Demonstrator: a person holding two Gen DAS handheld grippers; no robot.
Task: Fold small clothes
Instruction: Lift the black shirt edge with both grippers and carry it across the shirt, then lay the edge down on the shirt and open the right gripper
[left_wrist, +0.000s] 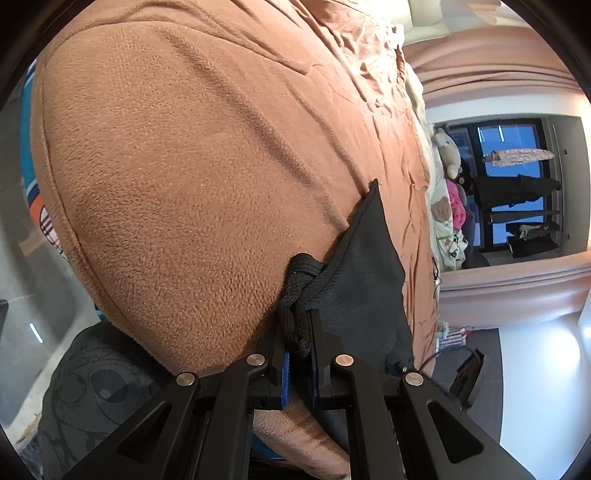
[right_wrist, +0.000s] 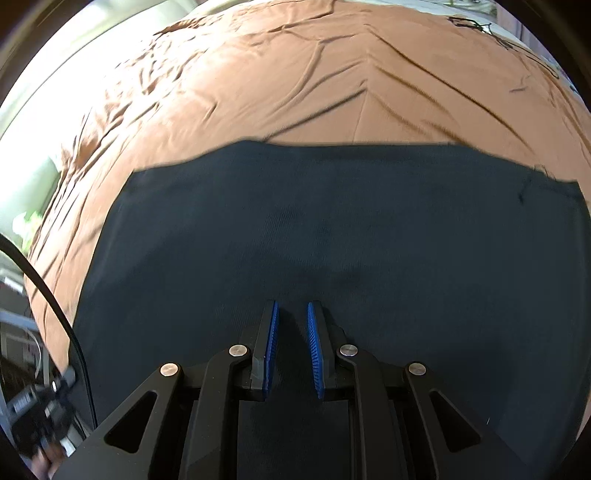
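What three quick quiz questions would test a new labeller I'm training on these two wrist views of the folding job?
1. True or false: the left hand-held gripper is shut on the black knitted drawstring cord of the dark fabric garment.
2. What lies under the right hand-held gripper? A) a white towel B) the dark fabric garment C) bare floor.
3. Fill in: the garment lies on a wrinkled ____-coloured bedsheet.

Key: 1 true; 2 B, its blue-padded jaws stand apart with nothing between them; 3 orange-brown.
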